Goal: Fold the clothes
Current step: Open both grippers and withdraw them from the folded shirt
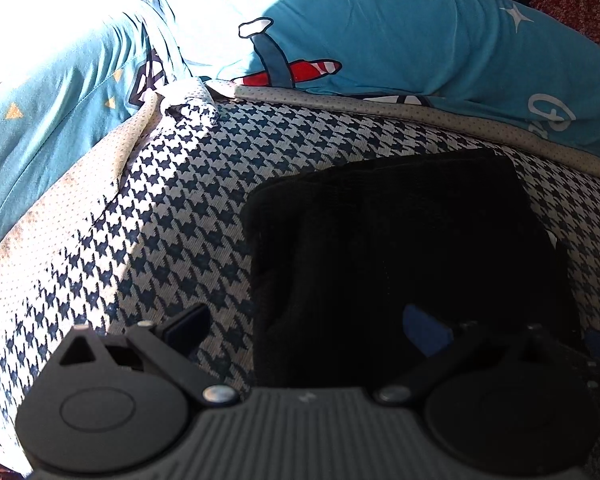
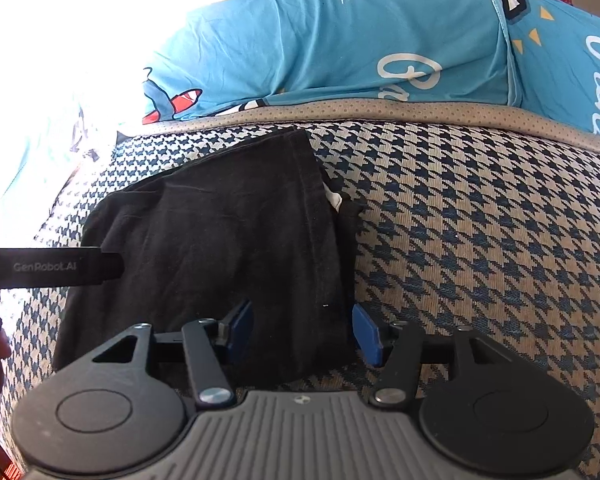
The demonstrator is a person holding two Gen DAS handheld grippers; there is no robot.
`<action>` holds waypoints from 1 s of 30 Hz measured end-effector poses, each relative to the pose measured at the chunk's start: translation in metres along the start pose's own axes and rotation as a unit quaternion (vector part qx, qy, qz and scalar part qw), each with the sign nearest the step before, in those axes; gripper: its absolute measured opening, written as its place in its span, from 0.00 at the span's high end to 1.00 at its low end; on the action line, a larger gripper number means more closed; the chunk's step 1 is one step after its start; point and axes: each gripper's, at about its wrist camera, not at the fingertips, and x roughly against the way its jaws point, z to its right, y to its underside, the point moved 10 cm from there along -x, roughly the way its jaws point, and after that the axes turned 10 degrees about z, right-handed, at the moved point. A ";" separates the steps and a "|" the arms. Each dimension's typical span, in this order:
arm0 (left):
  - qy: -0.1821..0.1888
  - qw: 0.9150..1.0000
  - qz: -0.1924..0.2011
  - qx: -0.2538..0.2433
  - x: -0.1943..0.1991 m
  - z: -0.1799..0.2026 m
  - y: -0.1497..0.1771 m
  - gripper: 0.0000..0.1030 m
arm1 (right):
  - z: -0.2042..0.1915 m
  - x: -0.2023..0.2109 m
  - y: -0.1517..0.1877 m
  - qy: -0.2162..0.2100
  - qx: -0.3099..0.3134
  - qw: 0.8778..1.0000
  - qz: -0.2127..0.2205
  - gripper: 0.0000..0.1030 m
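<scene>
Black folded garment (image 2: 220, 240) on blue-and-cream houndstooth cushion (image 2: 480, 240); turquoise sheet (image 2: 300, 40) printed with white stars, red-and-white plane

Houndstooth cushion (image 2: 480, 220), blue printed bedding (image 1: 400, 32) behind, strong sunlight left.

We see open houndstooth cushion (image 2: 480, 240) at three o'clock, folded black garment (image 2: 220, 240) at centre, blue bedding (image 2: 340, 48) blocking twelve o'clock, left gripper (image 2: 52, 267) intruding at nine

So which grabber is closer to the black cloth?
Right. The right gripper has its open fingers on either side of the black cloth's near right edge. The left gripper hangs open over its left edge, one finger off over the checked cover.
</scene>
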 end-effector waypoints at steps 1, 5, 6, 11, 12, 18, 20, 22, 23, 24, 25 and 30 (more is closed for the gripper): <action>-0.001 1.000 -0.003 -0.003 0.000 0.000 0.003 0.00 | 0.000 0.000 0.000 0.000 0.002 1.000 -0.002 0.45; -0.007 1.000 -0.009 -0.017 0.005 0.001 0.015 0.00 | -0.002 0.001 0.002 0.002 0.015 1.000 -0.012 0.44; -0.006 1.000 -0.011 -0.019 0.006 0.001 0.018 0.00 | -0.003 0.001 0.002 0.005 0.020 1.000 -0.016 0.44; -0.001 0.999 -0.018 -0.027 0.017 0.001 0.033 0.00 | -0.002 0.005 0.004 0.014 0.038 0.999 -0.024 0.37; -0.001 0.999 -0.019 -0.028 0.019 0.002 0.036 0.00 | -0.002 0.006 0.004 0.016 0.040 0.999 -0.024 0.36; 0.006 0.999 -0.027 -0.033 0.032 0.008 0.051 0.00 | 0.004 0.015 0.004 0.028 0.037 0.999 -0.026 0.31; 0.011 0.999 -0.031 -0.033 0.034 0.010 0.057 0.00 | 0.006 0.018 0.004 0.030 0.032 0.999 -0.027 0.29; 0.012 0.999 -0.033 -0.037 0.037 0.013 0.062 0.00 | 0.007 0.022 0.004 0.026 0.028 0.999 -0.029 0.28; 0.011 0.999 -0.033 -0.039 0.039 0.015 0.064 0.00 | 0.007 0.024 0.004 0.023 0.029 0.999 -0.029 0.27; 0.011 0.999 -0.033 -0.042 0.040 0.017 0.065 0.00 | 0.006 0.026 0.004 0.021 0.033 0.999 -0.028 0.26; 0.012 0.998 -0.033 -0.043 0.041 0.018 0.066 0.00 | 0.006 0.028 0.005 0.021 0.038 0.999 -0.027 0.25; 0.016 0.998 -0.033 -0.044 0.047 0.027 0.070 0.00 | 0.013 0.034 0.012 0.027 0.049 0.998 -0.033 0.23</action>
